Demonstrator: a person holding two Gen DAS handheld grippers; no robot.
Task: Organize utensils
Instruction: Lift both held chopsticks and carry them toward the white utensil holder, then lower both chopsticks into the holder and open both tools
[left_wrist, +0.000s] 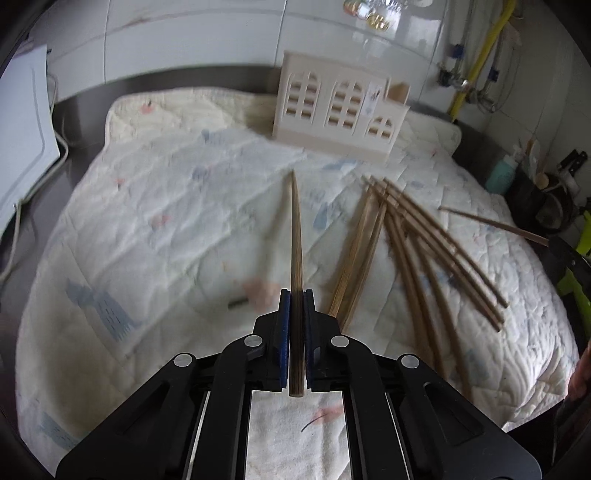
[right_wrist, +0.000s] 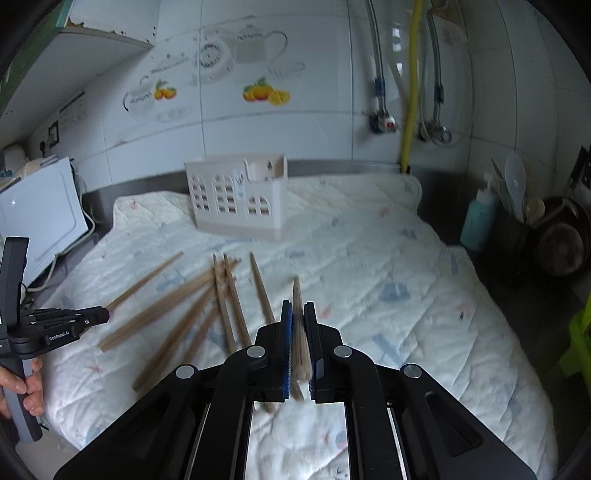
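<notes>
My left gripper (left_wrist: 295, 295) is shut on one wooden chopstick (left_wrist: 295, 229) that points forward above the quilted cloth (left_wrist: 166, 206). Several loose chopsticks (left_wrist: 410, 251) lie fanned out to its right. A white utensil holder (left_wrist: 340, 110) with arched cut-outs stands at the back of the cloth. My right gripper (right_wrist: 297, 306) is shut on another chopstick (right_wrist: 297, 291), lifted off the cloth, right of the loose chopsticks (right_wrist: 207, 306) and short of the holder (right_wrist: 240, 199). In the right wrist view the left gripper (right_wrist: 105, 314) shows at the left edge with its chopstick (right_wrist: 147, 280).
A white appliance (right_wrist: 40, 214) with cables stands left of the cloth. At the right are a teal bottle (right_wrist: 476, 218), dark pots (right_wrist: 561, 240) and a green object (right_wrist: 580, 343). A yellow pipe (right_wrist: 410, 92) runs down the tiled wall. A hand (right_wrist: 31, 387) holds the left gripper's handle.
</notes>
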